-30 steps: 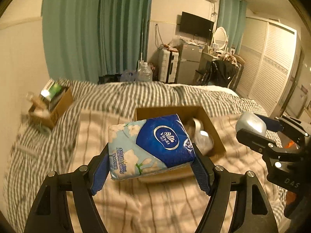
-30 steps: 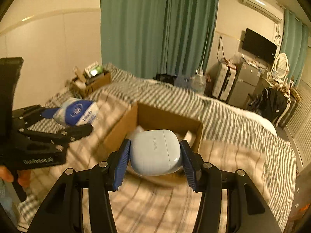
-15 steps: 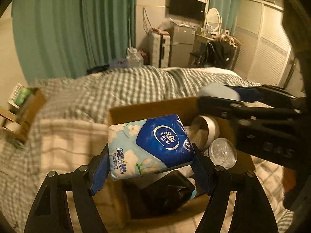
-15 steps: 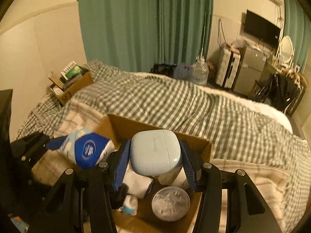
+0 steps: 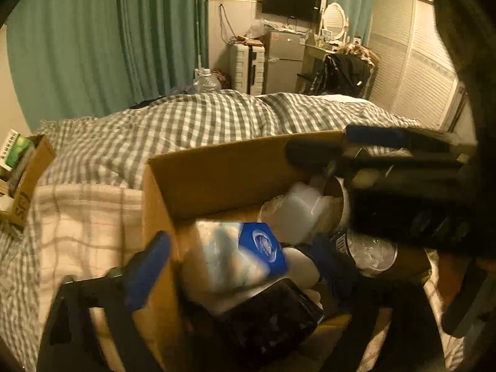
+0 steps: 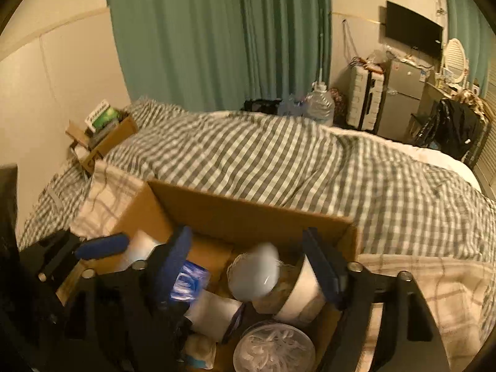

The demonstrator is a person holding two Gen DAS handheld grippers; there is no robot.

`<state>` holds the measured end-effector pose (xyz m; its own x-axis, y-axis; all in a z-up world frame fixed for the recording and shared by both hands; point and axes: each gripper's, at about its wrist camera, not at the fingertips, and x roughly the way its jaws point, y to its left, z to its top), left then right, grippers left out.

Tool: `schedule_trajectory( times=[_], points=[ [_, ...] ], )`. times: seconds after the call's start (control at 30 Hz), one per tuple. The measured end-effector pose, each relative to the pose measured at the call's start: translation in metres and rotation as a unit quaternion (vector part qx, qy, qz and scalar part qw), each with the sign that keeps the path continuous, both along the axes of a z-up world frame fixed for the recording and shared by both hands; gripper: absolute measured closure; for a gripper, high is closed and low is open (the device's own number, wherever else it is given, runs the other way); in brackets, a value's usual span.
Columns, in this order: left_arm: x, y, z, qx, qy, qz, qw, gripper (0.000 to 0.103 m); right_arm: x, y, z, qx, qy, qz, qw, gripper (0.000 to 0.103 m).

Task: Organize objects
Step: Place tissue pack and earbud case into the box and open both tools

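where box [image 6: 248, 217] rim ends, both tools spread, tissue pack [image 5: 235, 257] loose inside.

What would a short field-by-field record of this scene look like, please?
Setting: cardboard box on a bed
Left tongs: open, over the box
Tissue pack: blurred, inside the box, not gripped
Right tongs: open, over the box
White case: blurred, between the open fingers, not gripped
Also in box: round clear-lidded tub
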<state>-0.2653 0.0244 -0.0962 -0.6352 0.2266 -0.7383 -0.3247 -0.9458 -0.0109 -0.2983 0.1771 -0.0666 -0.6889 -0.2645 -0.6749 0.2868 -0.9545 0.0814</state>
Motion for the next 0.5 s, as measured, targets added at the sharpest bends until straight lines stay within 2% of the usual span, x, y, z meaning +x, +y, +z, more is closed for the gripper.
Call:
schedule_trajectory(
  times=[0.13,0.33,0.5],
  points=[
    [0.014,-0.001,0.023,-0.006,0.009,0.008,0.9999,0.001,0.014,0.013,0.035,0.006,0.014,-0.02,1.0,0.026],
    [0.05,-0.009,0.092,-0.001,0.049,0.027,0.9984,0.0,0.063,0.03,0.11,0.015,0.059,-0.05,0.997,0.013],
    [0.089,-0.023,0.151,0.018,0.089,0.042,0.995,0.0,0.119,0.038,0.172,0.022,0.101,-0.073,0.992,0.004]
  ],
)
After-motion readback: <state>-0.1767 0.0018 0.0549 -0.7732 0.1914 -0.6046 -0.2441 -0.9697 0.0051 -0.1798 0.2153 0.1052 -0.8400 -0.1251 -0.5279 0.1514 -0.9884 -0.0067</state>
